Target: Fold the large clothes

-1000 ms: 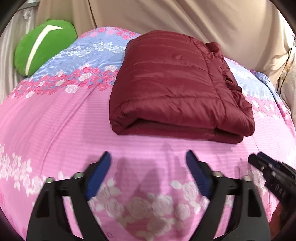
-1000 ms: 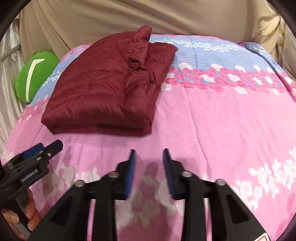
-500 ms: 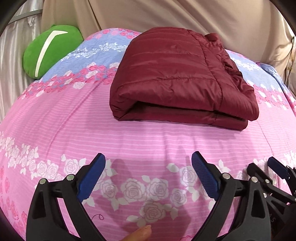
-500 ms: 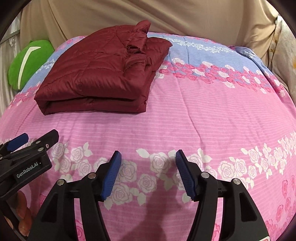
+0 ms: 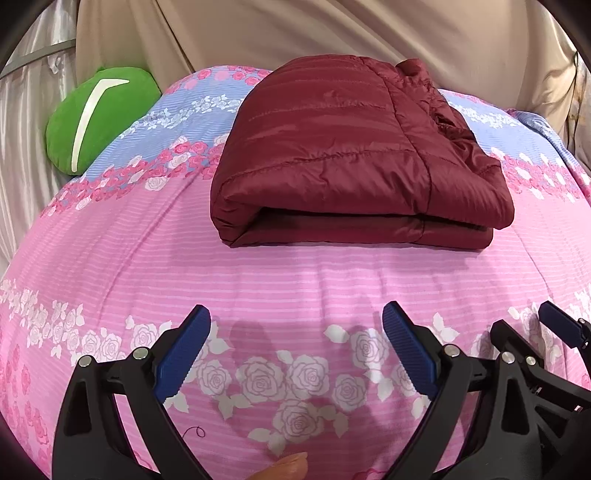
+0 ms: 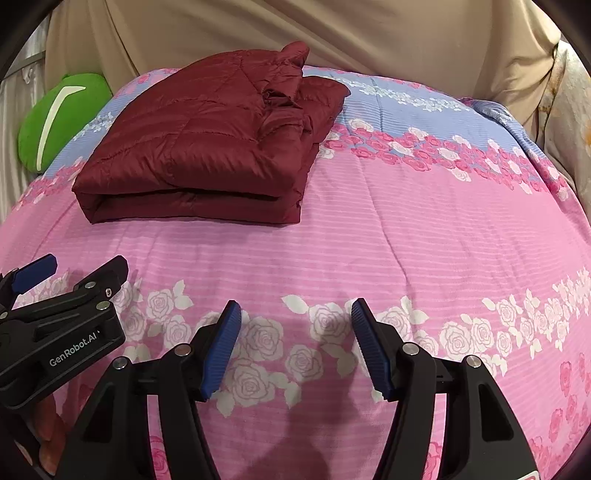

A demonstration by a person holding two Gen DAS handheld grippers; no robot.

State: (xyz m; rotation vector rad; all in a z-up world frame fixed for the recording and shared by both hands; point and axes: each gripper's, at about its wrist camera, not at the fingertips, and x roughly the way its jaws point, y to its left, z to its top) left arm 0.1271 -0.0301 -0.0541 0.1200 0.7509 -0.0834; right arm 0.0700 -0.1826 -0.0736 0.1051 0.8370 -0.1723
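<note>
A maroon quilted jacket (image 5: 354, 155) lies folded in a thick rectangle on the pink floral bedspread (image 5: 147, 258), fold edge toward me. It also shows in the right wrist view (image 6: 207, 147), at the upper left. My left gripper (image 5: 297, 325) is open and empty, low over the bedspread, well short of the jacket. My right gripper (image 6: 295, 317) is open and empty, beside the left one and to the right of the jacket. Neither touches the jacket.
A green cushion (image 5: 96, 118) leans at the bed's far left corner. Beige cloth (image 5: 295, 29) hangs behind the bed. The bedspread's blue band (image 6: 424, 107) runs along the far side. The left gripper's body (image 6: 55, 325) shows at the right wrist view's lower left.
Both grippers have drawn back from the jacket toward the near side of the bed and dropped lower. The right gripper's jaws have opened wider. The jacket has not moved.
</note>
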